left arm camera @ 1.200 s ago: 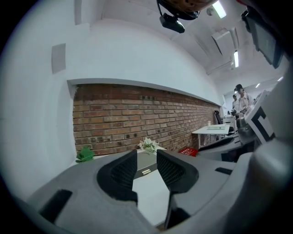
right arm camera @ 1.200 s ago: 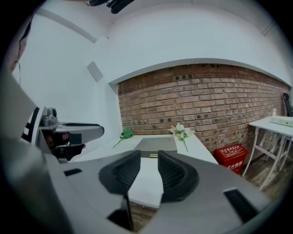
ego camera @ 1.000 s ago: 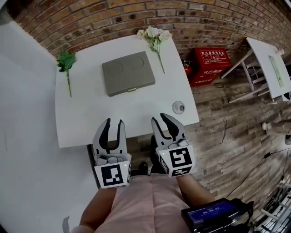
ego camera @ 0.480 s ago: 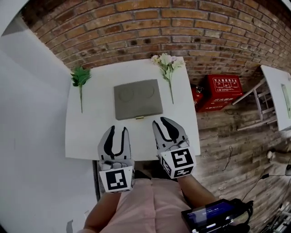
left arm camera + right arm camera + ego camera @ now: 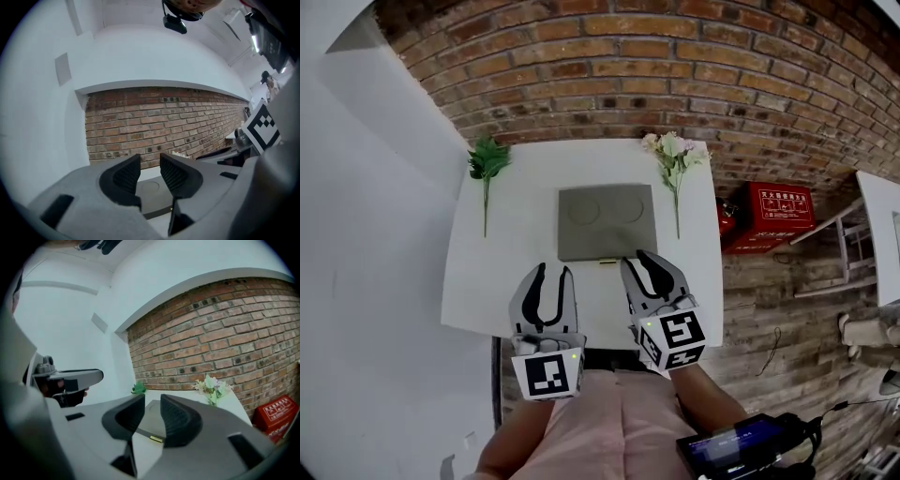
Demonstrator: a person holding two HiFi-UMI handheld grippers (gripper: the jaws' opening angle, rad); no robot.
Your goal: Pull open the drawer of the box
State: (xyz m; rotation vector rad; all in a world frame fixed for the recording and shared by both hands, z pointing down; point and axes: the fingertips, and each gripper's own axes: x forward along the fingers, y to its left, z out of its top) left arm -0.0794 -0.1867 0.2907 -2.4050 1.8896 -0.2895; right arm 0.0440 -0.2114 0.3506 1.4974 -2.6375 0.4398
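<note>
A flat grey box [image 5: 607,221] lies in the middle of the white table [image 5: 487,281], with a small brass drawer handle [image 5: 607,262] on its near edge. My right gripper [image 5: 639,257] hovers open just right of that handle, nothing between its fingers. My left gripper [image 5: 550,274] is open over the table a little short of the box's near left corner. In the left gripper view the box [image 5: 151,191] shows through the gap of the left gripper [image 5: 150,161]. In the right gripper view the box [image 5: 152,418] and handle [image 5: 156,439] lie beyond the open right gripper [image 5: 152,401].
A green leafy sprig [image 5: 487,161] lies at the table's far left and white flowers [image 5: 675,152] at its far right. A brick wall [image 5: 675,75] stands behind. Red boxes [image 5: 775,214] sit on the wooden floor to the right, near a white chair [image 5: 853,253].
Both grippers have moved forward over the table's near edge toward the box; the right one now reaches the box's front by the handle. The drawer looks unmoved.
</note>
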